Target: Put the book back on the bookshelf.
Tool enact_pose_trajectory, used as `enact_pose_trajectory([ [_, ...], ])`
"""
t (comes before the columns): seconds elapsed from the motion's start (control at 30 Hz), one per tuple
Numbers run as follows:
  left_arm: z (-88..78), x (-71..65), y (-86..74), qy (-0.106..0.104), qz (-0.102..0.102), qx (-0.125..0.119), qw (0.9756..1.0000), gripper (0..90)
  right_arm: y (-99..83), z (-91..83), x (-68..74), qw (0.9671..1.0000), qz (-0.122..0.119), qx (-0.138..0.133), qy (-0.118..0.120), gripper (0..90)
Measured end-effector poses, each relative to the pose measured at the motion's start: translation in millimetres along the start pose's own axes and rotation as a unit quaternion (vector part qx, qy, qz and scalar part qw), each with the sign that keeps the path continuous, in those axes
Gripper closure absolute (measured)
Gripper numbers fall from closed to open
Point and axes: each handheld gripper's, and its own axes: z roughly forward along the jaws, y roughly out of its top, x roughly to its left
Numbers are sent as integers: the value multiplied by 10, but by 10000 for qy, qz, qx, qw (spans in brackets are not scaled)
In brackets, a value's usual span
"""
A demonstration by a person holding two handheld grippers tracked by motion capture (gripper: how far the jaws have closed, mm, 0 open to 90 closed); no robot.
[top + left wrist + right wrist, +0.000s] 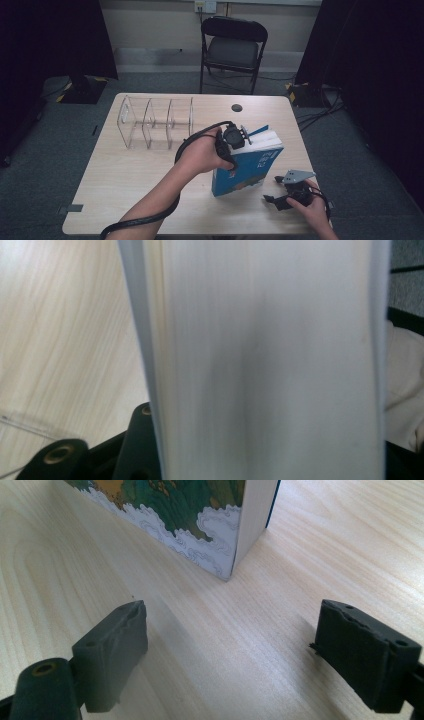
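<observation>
A: What's the biggest thing here?

B: The surface (135, 170), a pale wood-grain rectangle with rounded corners. The book (247, 167) stands upright on it, right of its middle: a thick block with a glossy blue cover and a smooth white page edge.

A: And left of the book?

B: A clear plastic rack (156, 122) with thin upright dividers, well apart from the book, towards the far edge.

A: Who holds the book?

B: The left gripper (231, 137), black and hard-edged, comes down on the book's top, its jaws clamped on the book; the pages rise between them in the left gripper view.

A: The other one?

B: The right gripper (230, 650) rests low, just right of the book's near corner, its matte rubbery jaws wide apart over bare wood.
</observation>
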Motion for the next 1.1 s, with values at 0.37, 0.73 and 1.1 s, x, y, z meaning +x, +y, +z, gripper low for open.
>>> enact_pose_trajectory([
  [0.37, 50, -10, 46, 9, -48, -297, 9995, 591, 1, 2, -1, 10000, -13, -4, 5, 129],
  [0.73, 20, -57, 84, -55, -204, -220, 9995, 613, 3, 3, -2, 10000, -5, -3, 12, 128],
  [1.1, -114, 4, 86, -118, -493, 121, 9986, 616, 3, 3, -2, 10000, -5, -4, 12, 129],
])
